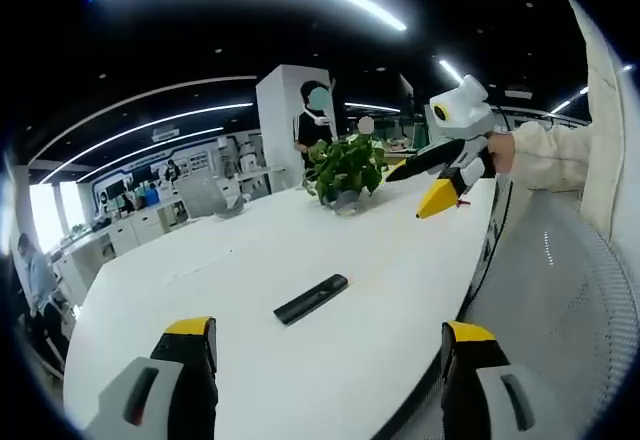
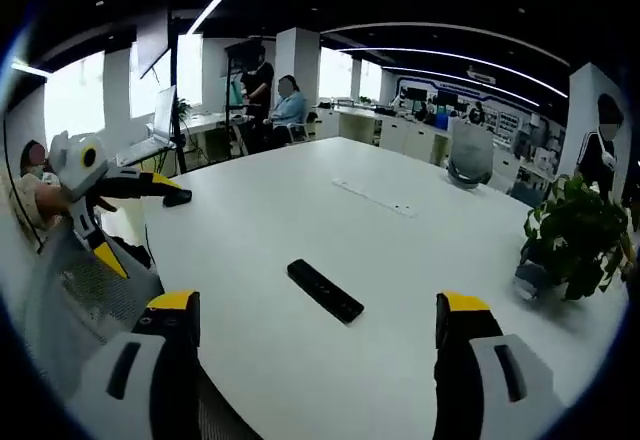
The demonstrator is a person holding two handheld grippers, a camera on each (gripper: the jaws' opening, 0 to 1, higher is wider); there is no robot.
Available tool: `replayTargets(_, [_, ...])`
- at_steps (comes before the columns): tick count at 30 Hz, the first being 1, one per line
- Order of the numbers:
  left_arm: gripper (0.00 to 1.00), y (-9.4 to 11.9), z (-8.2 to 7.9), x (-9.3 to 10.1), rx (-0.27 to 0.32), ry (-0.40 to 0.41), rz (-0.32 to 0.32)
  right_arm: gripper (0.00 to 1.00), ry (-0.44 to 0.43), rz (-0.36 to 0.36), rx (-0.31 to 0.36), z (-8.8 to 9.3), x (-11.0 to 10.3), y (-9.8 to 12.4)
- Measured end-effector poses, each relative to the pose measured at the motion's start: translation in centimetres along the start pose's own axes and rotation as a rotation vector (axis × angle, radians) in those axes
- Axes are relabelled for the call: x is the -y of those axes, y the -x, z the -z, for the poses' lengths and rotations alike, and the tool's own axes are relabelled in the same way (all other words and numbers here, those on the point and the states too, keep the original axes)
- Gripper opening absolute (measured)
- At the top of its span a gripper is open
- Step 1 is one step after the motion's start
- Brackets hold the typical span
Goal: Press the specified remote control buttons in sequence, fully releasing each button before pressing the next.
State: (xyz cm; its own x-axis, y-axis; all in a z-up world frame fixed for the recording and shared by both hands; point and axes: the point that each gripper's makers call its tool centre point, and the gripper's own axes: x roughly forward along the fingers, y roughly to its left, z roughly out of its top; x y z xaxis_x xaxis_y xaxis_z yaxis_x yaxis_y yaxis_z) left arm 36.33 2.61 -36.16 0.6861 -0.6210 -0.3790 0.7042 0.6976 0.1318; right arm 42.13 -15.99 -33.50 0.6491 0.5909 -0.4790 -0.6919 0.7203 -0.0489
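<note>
Yellow-tipped jaws of the left tool point(image 1: 328, 345) stand wide, holding nothing, short of the remote point(image 1: 311, 299). Remote lies flat on the white table point(image 1: 250, 250), near its front edge, untouched. Right tool point(image 2: 315, 325) is equally wide and empty, also short of the remote point(image 2: 325, 290); it hangs above the table edge well off to the remote's side. Potted plant point(image 1: 345, 170) sits beyond the remote. Judged step: approach, no button pressed yet. Next move calls for lowering one jaw tip onto the first button, then lifting clear.

Your grippers point(image 1: 330, 360) point(image 2: 315, 355) have grey bodies, black jaws with yellow tips; your sleeve point(image 1: 545, 155) is cream.
</note>
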Motion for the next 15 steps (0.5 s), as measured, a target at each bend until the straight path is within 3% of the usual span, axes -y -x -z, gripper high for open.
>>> replayTargets(7, [0.97, 0.0, 0.0, 0.0, -0.007, -0.002, -0.002, 0.99, -0.052, 0.030, 0.019, 1.1, -0.1, 2.0])
replayTargets(15, [0.97, 0.0, 0.1, 0.1, -0.009, -0.004, 0.000, 0.98, -0.096, 0.038, 0.002, 3.3, -1.7, 3.1])
